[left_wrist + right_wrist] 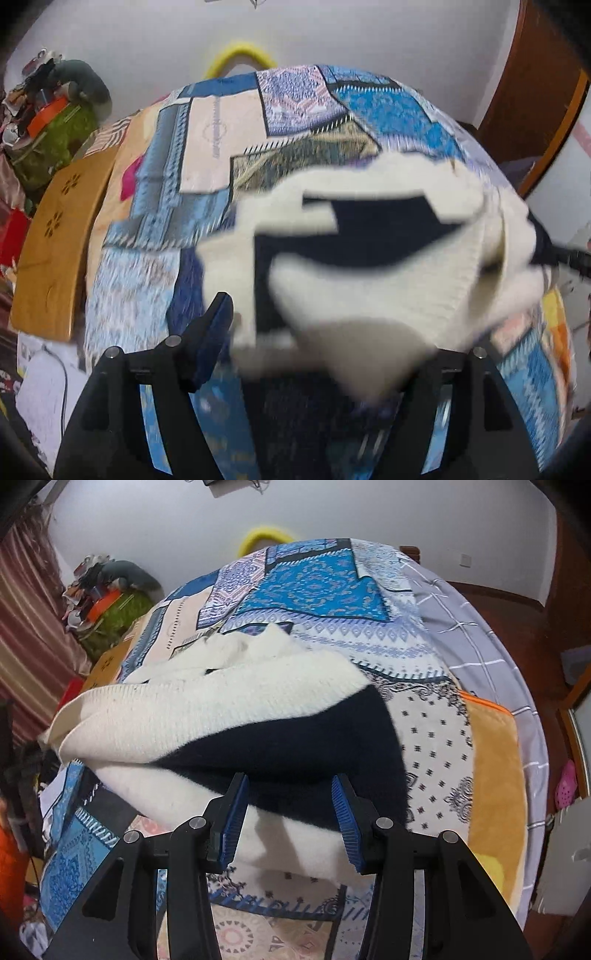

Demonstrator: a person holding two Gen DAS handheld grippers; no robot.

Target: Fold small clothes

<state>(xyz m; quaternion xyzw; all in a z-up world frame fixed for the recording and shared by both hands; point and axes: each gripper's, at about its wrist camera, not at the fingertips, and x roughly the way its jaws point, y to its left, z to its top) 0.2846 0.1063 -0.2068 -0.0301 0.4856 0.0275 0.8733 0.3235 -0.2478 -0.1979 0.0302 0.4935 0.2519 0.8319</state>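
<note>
Right wrist view: cream-and-navy knit sweater point(229, 716) lies folded on the patchwork bedspread point(317, 587), both grippers' jaws spread.

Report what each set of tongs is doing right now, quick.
Left tongs: open, white and navy knit garment draped over them, not pinched.
Right tongs: open, the garment's edge between the pads, no grip.

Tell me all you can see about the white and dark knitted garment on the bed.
The knitted garment looks like soft ribbed wool, cream white with dark navy panels. It lies bunched and partly folded on the patterned bedcover, layers overlapping. The right gripper is open, its blue pads either side of the near navy edge, not pressing it. The left wrist view shows it blurred.
</note>
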